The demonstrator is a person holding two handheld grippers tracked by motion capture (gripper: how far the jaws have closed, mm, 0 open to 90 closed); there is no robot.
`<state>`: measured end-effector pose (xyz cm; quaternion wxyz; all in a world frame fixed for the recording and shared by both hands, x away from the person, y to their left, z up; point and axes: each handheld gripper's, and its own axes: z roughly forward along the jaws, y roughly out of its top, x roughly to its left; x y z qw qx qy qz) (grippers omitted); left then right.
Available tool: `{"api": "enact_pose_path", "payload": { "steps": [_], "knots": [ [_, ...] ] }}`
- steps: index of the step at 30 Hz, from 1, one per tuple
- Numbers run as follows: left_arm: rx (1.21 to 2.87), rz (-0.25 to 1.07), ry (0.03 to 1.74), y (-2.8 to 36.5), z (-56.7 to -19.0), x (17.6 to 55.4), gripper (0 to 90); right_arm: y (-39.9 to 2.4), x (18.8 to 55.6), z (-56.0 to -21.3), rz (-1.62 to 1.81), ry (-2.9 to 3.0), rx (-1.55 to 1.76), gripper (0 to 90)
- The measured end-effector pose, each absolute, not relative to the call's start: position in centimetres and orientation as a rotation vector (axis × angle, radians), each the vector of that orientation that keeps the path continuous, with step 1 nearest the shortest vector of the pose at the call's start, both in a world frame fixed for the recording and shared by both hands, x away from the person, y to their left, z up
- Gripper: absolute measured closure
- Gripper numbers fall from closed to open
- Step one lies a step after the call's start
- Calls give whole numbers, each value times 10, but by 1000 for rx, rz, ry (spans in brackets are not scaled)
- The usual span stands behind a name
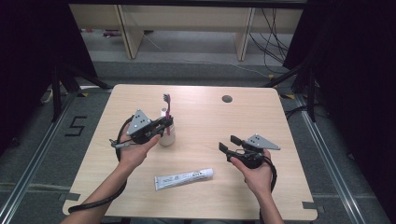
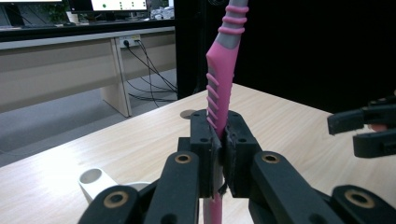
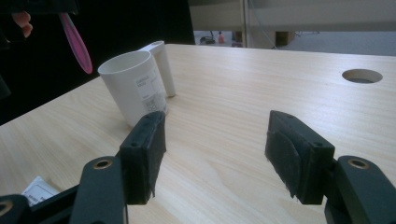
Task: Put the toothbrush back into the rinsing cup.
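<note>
My left gripper is shut on the handle of a pink and grey toothbrush, which stands nearly upright in its jaws. In the right gripper view the toothbrush's lower end hangs in the air just above and to the left of the rim of a white cup. The cup stands on the table right under my left gripper, with its handle showing in the left gripper view. My right gripper is open with nothing between its jaws, low over the table's right half.
A white toothpaste tube lies near the front edge of the wooden table, between my hands; its corner shows in the right gripper view. A round cable hole sits at the table's far side. Desks stand beyond.
</note>
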<state>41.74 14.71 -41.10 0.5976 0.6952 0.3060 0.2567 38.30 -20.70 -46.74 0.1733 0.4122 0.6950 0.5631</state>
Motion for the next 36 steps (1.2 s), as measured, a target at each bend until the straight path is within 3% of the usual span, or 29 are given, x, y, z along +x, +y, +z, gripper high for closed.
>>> {"api": "enact_pose_path", "payload": {
  "steps": [36],
  "knots": [
    [1533, 672, 726, 162, -389, 481, 838, -214, 382, -485, 1576, 1951, 1193, 413]
  ]
}}
